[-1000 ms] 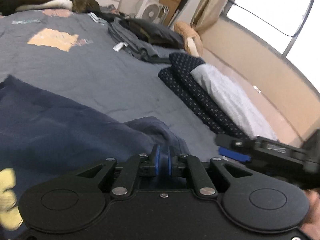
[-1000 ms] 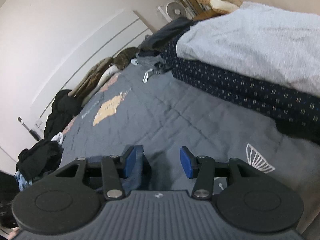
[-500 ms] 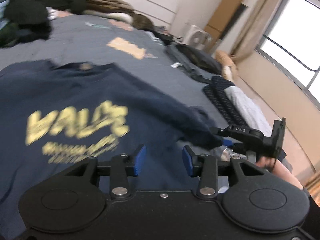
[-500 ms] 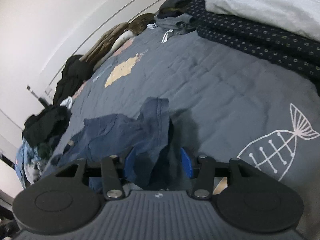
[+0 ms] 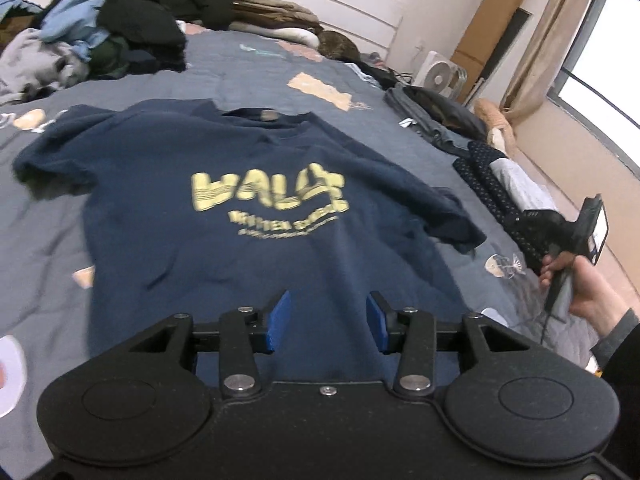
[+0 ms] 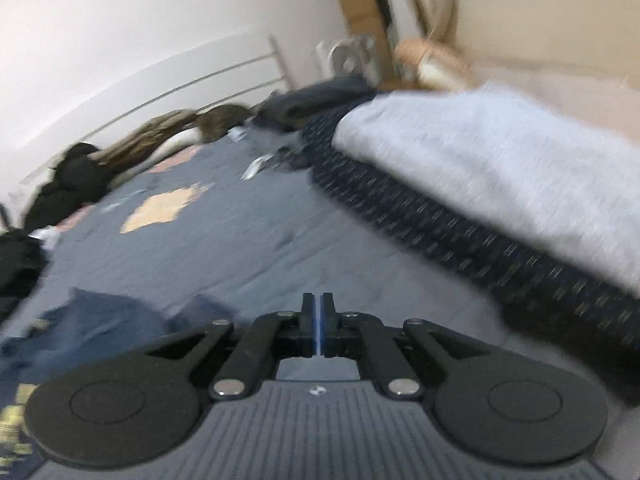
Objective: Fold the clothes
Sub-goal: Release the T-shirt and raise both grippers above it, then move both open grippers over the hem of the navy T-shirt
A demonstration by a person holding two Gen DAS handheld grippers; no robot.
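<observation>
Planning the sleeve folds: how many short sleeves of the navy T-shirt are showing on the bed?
2. On the navy cotton T-shirt with yellow lettering, one short sleeve lies spread at its left; the other lies rumpled at its right.

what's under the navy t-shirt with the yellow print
The navy t-shirt lies spread flat, print up, on the grey-blue bedspread, which shows all around it. Whatever is directly beneath the shirt is covered; no lump suggests anything else there.
</observation>
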